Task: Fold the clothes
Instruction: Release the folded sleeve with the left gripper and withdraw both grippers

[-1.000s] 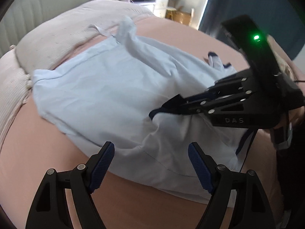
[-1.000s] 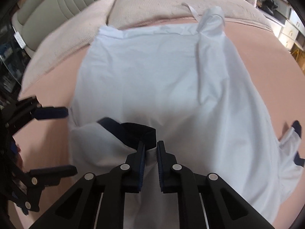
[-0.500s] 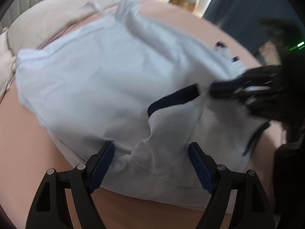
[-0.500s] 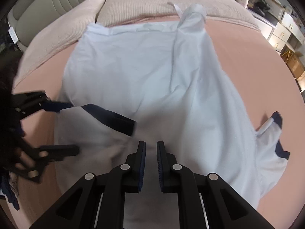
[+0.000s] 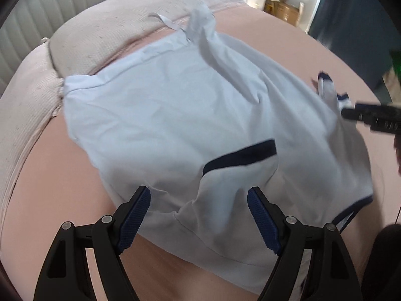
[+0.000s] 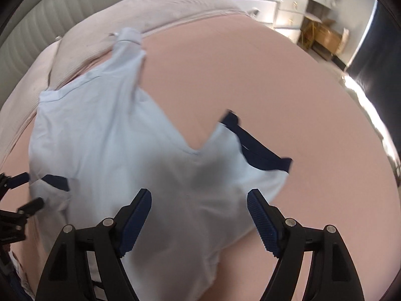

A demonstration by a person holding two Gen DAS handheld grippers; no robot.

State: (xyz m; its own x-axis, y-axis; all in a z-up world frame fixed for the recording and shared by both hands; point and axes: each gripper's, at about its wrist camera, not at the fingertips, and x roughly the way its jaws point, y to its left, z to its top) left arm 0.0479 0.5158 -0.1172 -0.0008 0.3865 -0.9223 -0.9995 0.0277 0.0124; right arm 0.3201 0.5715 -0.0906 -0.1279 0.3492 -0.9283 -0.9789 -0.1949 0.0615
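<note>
Pale blue shirt (image 5: 175, 115) lies spread on the pink bed sheet (image 6: 250, 75), its hem toward the beige pillows (image 5: 100, 30) in the upper left of both frames. One navy-trimmed sleeve (image 5: 240, 170) is folded in over the body; a second ago the right gripper (image 6: 199, 215) pinched it there. That gripper's jaws have just been opening and now stand spread, nothing between the pads; it has swung to the other side, above the unfolded sleeve (image 6: 253, 150) right of centre. Left gripper (image 5: 199, 215) is spread as before, empty, low centre above the shirt's near edge, with the folded sleeve just beyond its fingertips.
</note>
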